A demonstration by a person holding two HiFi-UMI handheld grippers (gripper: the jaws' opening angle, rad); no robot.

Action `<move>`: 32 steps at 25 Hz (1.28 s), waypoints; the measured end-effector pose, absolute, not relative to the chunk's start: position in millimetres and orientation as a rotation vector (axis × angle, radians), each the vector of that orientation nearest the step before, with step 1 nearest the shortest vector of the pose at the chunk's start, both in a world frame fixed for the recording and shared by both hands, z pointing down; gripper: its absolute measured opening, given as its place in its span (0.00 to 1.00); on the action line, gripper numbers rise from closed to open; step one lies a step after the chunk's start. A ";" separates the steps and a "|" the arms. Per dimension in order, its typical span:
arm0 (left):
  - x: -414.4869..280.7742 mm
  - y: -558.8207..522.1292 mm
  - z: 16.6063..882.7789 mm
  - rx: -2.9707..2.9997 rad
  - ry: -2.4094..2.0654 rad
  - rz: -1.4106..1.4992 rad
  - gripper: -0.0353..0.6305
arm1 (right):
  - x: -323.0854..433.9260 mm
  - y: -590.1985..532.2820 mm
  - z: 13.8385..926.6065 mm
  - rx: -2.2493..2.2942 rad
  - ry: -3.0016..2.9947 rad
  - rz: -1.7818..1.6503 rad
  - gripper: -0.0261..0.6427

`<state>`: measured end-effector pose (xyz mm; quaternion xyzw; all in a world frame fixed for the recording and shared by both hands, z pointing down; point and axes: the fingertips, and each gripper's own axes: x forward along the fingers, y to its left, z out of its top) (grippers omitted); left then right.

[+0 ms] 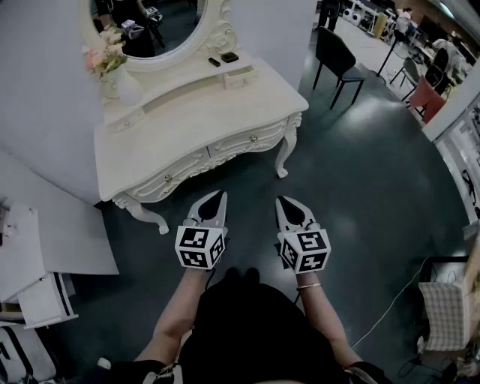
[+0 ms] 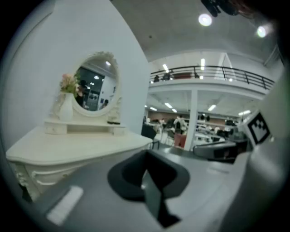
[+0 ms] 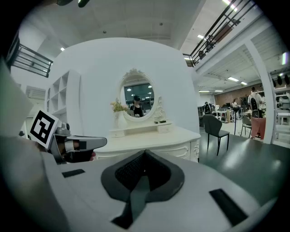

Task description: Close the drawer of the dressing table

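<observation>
The cream dressing table [image 1: 180, 127] with an oval mirror [image 1: 150, 22] stands against the wall, ahead and to the left. Its front drawers [image 1: 247, 140] look flush with the front. A small upper drawer [image 1: 240, 76] on the shelf's right end seems to stick out a little. My left gripper [image 1: 217, 198] and right gripper [image 1: 288, 202] hover side by side over the dark floor, short of the table's front. Both are shut with nothing between the jaws. In the left gripper view the table [image 2: 77, 145] lies to the left; in the right gripper view the table [image 3: 149, 138] is straight ahead.
A vase of flowers [image 1: 114, 71] and small dark items [image 1: 223, 58] sit on the table's shelf. A black chair [image 1: 339, 56] stands at the back right. White furniture [image 1: 41, 281] is at the lower left, and a cable [image 1: 390, 307] runs over the floor at the right.
</observation>
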<state>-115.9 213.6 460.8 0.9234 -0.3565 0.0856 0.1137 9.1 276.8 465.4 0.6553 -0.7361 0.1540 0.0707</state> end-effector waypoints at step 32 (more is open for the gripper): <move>-85.7 178.8 463.1 2.717 -1.090 0.268 0.06 | 47.2 236.0 469.0 1.973 -2.272 0.507 0.24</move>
